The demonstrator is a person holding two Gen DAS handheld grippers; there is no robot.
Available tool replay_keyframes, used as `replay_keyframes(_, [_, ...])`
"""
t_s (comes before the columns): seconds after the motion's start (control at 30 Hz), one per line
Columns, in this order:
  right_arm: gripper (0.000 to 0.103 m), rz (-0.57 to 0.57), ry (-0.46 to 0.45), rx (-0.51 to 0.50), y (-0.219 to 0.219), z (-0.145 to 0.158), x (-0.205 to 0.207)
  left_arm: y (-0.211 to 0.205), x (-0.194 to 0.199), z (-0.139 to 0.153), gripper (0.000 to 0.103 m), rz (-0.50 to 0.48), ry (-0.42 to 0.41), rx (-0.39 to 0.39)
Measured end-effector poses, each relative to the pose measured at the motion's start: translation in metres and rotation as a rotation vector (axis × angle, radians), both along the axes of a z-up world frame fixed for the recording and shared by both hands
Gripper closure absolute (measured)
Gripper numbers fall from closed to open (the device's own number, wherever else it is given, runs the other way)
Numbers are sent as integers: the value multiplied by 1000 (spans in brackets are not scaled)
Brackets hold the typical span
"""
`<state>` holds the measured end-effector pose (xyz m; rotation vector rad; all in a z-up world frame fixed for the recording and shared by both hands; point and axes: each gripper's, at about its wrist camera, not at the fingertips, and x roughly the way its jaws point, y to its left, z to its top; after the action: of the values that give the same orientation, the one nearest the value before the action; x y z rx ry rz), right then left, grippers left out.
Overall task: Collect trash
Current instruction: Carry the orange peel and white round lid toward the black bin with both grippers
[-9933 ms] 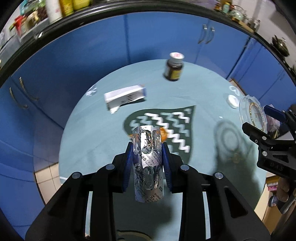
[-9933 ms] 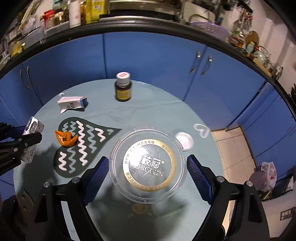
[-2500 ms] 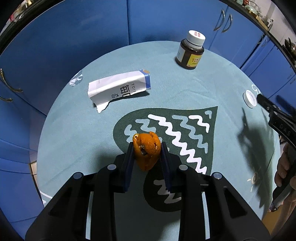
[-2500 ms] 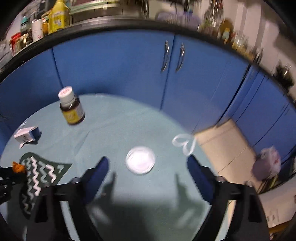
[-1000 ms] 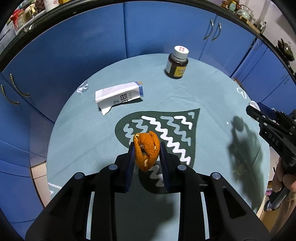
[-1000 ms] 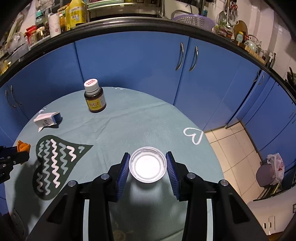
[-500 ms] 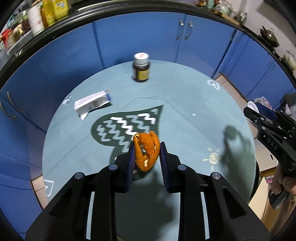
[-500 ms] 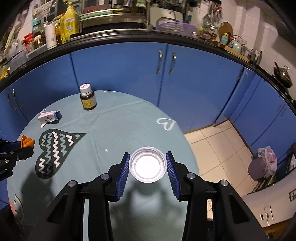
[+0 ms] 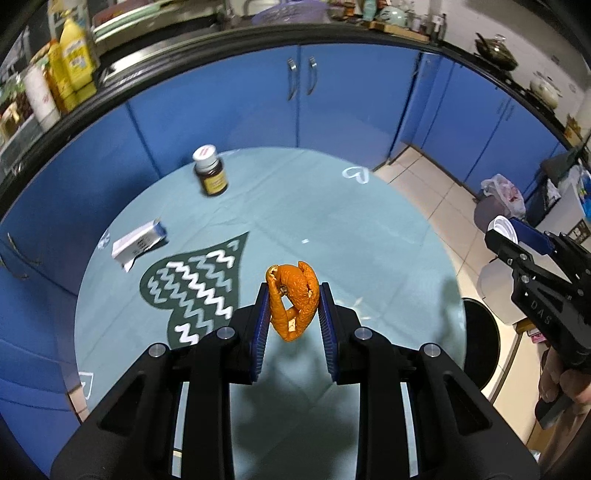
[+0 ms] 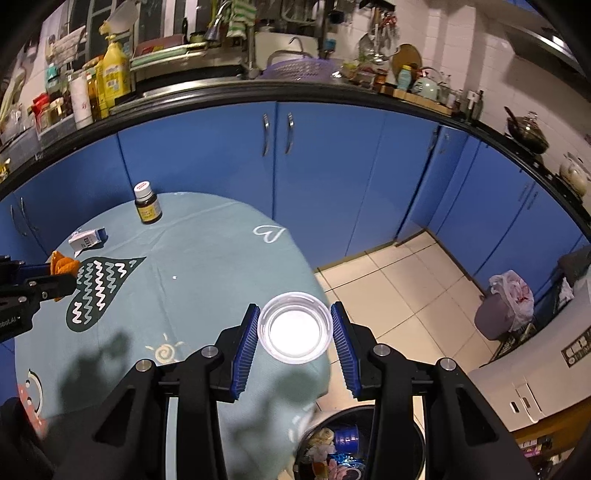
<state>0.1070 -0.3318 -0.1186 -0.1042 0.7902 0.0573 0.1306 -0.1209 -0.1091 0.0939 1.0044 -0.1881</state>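
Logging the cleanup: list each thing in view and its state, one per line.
left gripper: shut on the orange peel, clear of the table.
right gripper: shut on the small clear lid.
brown bottle: upright, capped.
torn carton: lying flat.
trash bin: open, partly filled.

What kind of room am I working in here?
A home kitchen, most likely: blue cabinets under a counter with a sink tap, a pan, and a round table.

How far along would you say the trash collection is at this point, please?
Done: some rubbish already lies in the bin. In hand: the left gripper clamps orange peel; the right gripper holds a small clear lid. Left: a torn carton and brown bottle on the table.
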Motion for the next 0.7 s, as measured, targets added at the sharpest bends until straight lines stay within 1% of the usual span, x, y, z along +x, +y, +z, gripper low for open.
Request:
replay_keyframes(0.4, [64,-94,-43,-6,-54,16,-44,-72,-23,19,76,-136,-43,27])
replay_keyframes(0.7, [64,-161,-54,-18,-87,21,-72,-123,-40,19,76,-249,-50,43])
